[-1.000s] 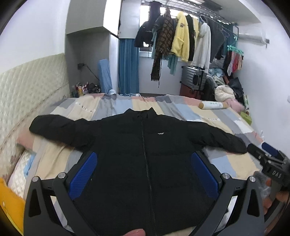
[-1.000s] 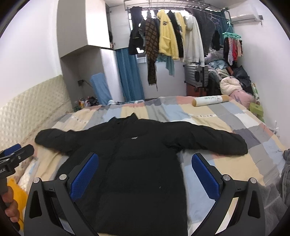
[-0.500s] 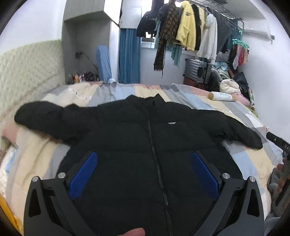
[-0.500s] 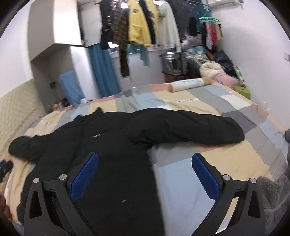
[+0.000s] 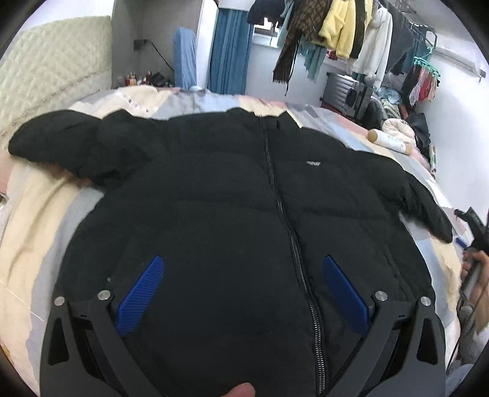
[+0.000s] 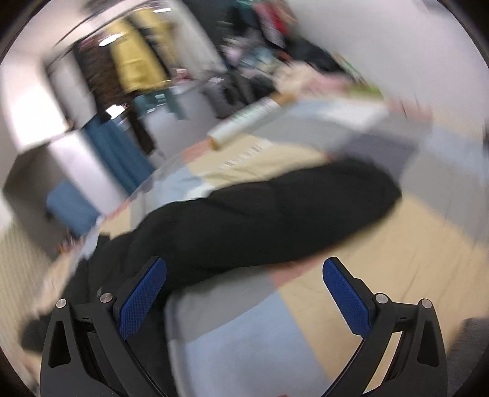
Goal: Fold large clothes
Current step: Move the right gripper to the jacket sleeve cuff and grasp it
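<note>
A large black puffer jacket (image 5: 232, 213) lies flat and zipped on the patchwork bed, sleeves spread to both sides. My left gripper (image 5: 243, 290) is open and empty, hovering over the jacket's lower front near the zipper. My right gripper (image 6: 244, 293) is open and empty, above the bedspread just below the jacket's right sleeve (image 6: 275, 213); that view is blurred by motion. The right gripper also shows at the right edge of the left wrist view (image 5: 473, 220).
The patchwork bedspread (image 6: 382, 274) covers the bed. A white roll (image 5: 389, 141) lies at its far right; it shows in the right wrist view (image 6: 247, 120) too. A padded headboard (image 5: 55, 70) is on the left. Hanging clothes (image 5: 339, 27) and a suitcase (image 5: 345, 91) stand beyond the bed.
My left gripper has moved closer and lower over the jacket body. My right gripper has swung right and tilted toward the right sleeve, blurring its view.
</note>
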Motion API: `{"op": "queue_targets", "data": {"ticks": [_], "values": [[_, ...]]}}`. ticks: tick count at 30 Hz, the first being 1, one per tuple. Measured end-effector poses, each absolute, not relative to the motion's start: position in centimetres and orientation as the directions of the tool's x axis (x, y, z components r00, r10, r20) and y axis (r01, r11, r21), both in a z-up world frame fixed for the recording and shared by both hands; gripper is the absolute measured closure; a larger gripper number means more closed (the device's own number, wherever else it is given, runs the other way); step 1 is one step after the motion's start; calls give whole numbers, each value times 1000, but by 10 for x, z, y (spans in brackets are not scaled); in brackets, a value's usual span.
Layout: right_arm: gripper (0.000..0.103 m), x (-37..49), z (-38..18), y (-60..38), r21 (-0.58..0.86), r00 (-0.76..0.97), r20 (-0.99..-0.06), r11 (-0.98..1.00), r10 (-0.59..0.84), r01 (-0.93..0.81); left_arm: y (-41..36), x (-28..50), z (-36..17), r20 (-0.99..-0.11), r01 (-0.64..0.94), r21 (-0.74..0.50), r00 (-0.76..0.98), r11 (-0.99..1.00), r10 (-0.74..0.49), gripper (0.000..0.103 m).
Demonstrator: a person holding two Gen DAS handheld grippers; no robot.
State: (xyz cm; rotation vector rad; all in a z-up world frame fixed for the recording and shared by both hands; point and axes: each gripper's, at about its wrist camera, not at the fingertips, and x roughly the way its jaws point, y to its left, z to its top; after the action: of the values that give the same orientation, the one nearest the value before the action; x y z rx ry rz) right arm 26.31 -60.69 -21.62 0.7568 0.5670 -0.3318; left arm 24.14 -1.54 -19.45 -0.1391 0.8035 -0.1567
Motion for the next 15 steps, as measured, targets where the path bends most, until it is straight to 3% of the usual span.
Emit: {"op": "queue_targets", "data": {"ticks": [3,10,15], "values": [[5,264,-254,-643,659,806,-589,541,-59,522,-18,246,-200,-706,87,-179,682,980,-190,0],[6,291,-280,-693,724,830,-545,435,-116,536,-16,262,-215,-716,57,-188,675,981,-176,0],[22,299,-282,-728,748,836,-506,376,-211,547,-17,272,-232,-708,32,-177,690,984,-150,0]]}}
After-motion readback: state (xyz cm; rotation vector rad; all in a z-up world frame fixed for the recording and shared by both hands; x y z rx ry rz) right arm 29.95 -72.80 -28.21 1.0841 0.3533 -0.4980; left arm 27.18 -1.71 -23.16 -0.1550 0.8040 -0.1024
